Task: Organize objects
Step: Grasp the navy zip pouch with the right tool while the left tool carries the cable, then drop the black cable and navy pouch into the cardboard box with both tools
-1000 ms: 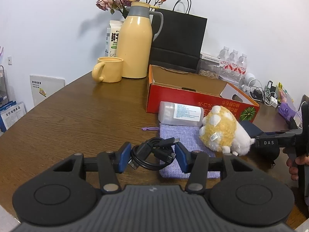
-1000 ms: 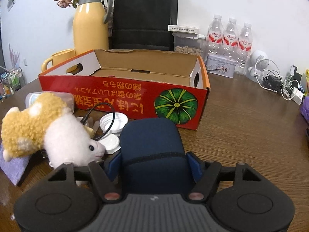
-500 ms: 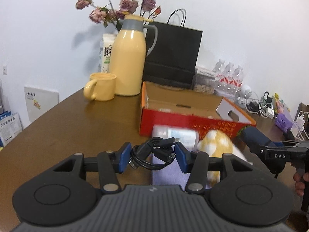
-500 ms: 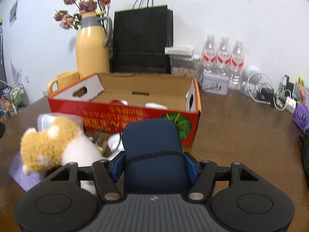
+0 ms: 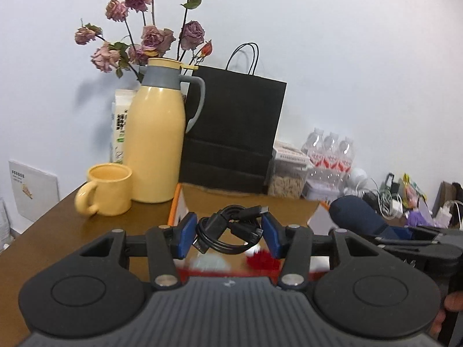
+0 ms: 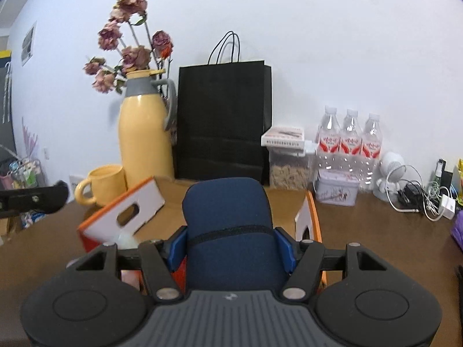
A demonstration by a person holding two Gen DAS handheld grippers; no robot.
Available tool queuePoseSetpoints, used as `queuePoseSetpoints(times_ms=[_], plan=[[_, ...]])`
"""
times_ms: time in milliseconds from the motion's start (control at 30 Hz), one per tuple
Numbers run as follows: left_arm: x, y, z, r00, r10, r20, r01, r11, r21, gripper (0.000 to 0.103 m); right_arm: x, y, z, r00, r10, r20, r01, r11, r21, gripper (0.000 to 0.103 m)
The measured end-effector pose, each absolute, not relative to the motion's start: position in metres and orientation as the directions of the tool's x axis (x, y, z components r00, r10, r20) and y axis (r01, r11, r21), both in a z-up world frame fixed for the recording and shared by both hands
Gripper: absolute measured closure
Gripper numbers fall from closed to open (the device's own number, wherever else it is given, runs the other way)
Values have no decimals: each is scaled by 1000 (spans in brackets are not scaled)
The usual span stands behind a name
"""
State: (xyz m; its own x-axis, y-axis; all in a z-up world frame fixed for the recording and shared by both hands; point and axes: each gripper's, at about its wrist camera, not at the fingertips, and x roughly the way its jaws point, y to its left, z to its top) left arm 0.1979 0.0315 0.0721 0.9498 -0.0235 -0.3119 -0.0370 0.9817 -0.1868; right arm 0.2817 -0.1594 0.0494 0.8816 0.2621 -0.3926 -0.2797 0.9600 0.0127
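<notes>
Left gripper (image 5: 228,232) clamped on a coiled black USB cable (image 5: 230,231), blue pads (image 5: 185,235) pressing the bundle from both sides, plugs sticking out toward the upper right. Held in the air above the open cardboard box (image 5: 185,199), whose orange-edged rim and brown inside show just behind and under the cable; blurred red and white patches below, too smeared to name.

Right gripper (image 6: 233,244) closed around a dark blue soft pouch (image 6: 228,217), pads squeezing its sides at a stitched seam, the rounded end pointing forward. Also raised over the box, between the white handle-hole flap (image 6: 130,211) on the left and the orange-trimmed end wall (image 6: 311,217) on the right. Seen from the left wrist camera, that same pouch (image 5: 358,217) and gripper at the right edge, near the cable but apart from it, with a bit of a hand (image 5: 454,303) below.

Further out on the brown wooden bench (image 6: 376,231): yellow mug (image 5: 108,188) just beside a tall yellow thermos jug (image 5: 156,144) with grey collar and handle, dried roses (image 5: 150,37) rising behind it, a black paper bag (image 6: 222,121) against the wall. To the right, a clear container of snacks (image 6: 288,170), a small tin (image 6: 337,189), three water bottles (image 6: 351,144), a small white fan (image 6: 389,173), tangled chargers and cables (image 6: 425,196).
</notes>
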Motion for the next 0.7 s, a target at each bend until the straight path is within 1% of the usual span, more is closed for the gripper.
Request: queuePoseSetpoints(times_ms=[133, 267, 467, 600, 633, 667, 700], plan=[[237, 25, 74, 951, -18, -309, -41, 982, -184, 53, 316, -148, 50, 888, 243, -391, -251, 967, 30, 41], [270, 23, 68, 945, -13, -326, -50, 982, -184, 53, 350, -144, 41, 887, 217, -407, -219, 975, 43, 41], [314, 21, 53, 927, 4, -376, -72, 983, -166, 53, 394, -146, 16, 876, 168, -453, -167, 985, 43, 41], [331, 20, 37, 905, 25, -424, -91, 986, -136, 51, 409, -150, 0, 849, 157, -505, -159, 986, 40, 40], [333, 20, 34, 899, 34, -436, -97, 988, -122, 43, 410, -150, -2, 841, 156, -518, -160, 986, 37, 39], [333, 19, 33, 894, 36, -446, -95, 989, -111, 32, 411, -149, -3, 834, 156, -529, -164, 986, 33, 37], [333, 19, 32, 891, 36, -452, -95, 990, -108, 7, 410, -148, -4, 832, 157, -531, -166, 986, 32, 32]])
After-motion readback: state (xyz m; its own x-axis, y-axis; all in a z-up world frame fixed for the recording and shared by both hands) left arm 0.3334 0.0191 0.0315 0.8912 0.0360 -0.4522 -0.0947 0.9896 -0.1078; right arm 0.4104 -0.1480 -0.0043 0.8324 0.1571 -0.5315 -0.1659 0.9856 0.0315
